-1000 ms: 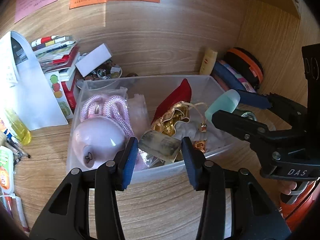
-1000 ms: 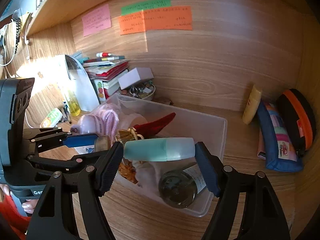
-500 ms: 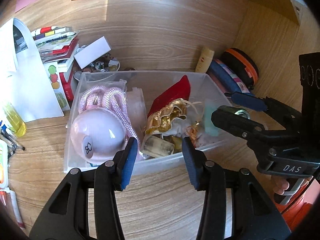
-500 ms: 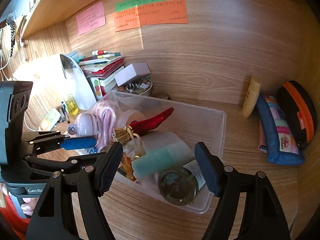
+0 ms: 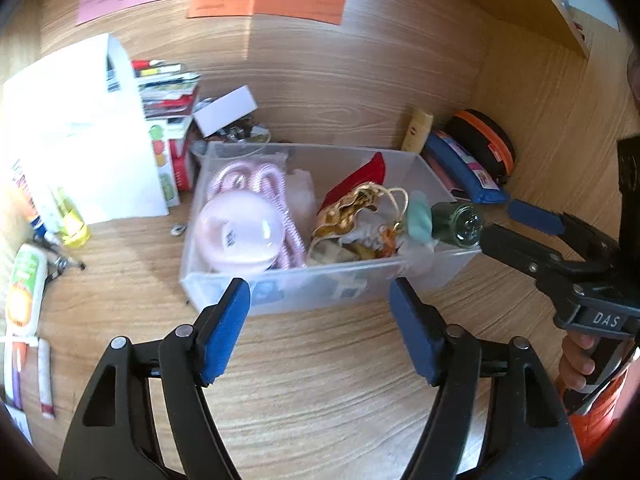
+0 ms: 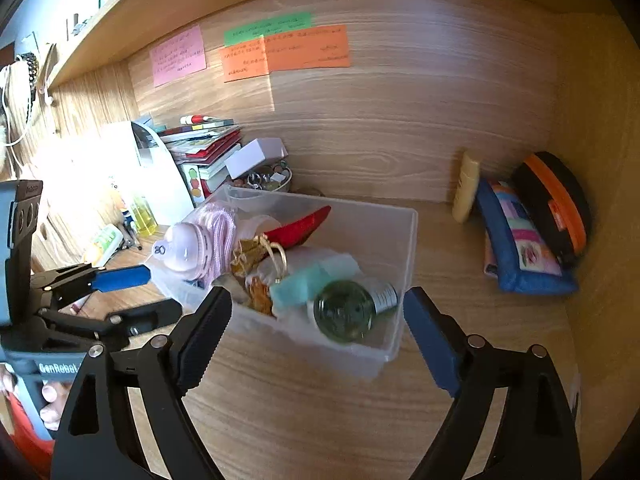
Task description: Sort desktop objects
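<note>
A clear plastic bin (image 5: 436, 276) (image 6: 406, 240) stands on the wooden desk. It holds a pink round case with pink cord (image 5: 236, 230) (image 6: 188, 248), a red pouch (image 5: 360, 178) (image 6: 304, 226), a gold pouch (image 5: 352, 210), a mint-green tube (image 5: 418, 220) (image 6: 316, 276) and a dark green glass bottle (image 5: 458, 224) (image 6: 348, 310). My left gripper (image 5: 320, 320) is open and empty just in front of the bin. My right gripper (image 6: 316, 328) is open and empty at the bin's right front corner; it also shows in the left wrist view (image 5: 516, 224).
Books (image 6: 200, 148), a white box (image 6: 256, 154) and a bowl of trinkets (image 6: 268, 180) stand behind the bin. A cream tube (image 6: 466, 186), blue pencil case (image 6: 520, 244) and black-orange case (image 6: 556, 204) lie right. Tubes and pens (image 5: 28, 288) lie left.
My right gripper let go of the mint-green tube, which now lies in the bin. Both grippers have pulled back from the bin and stand wider open.
</note>
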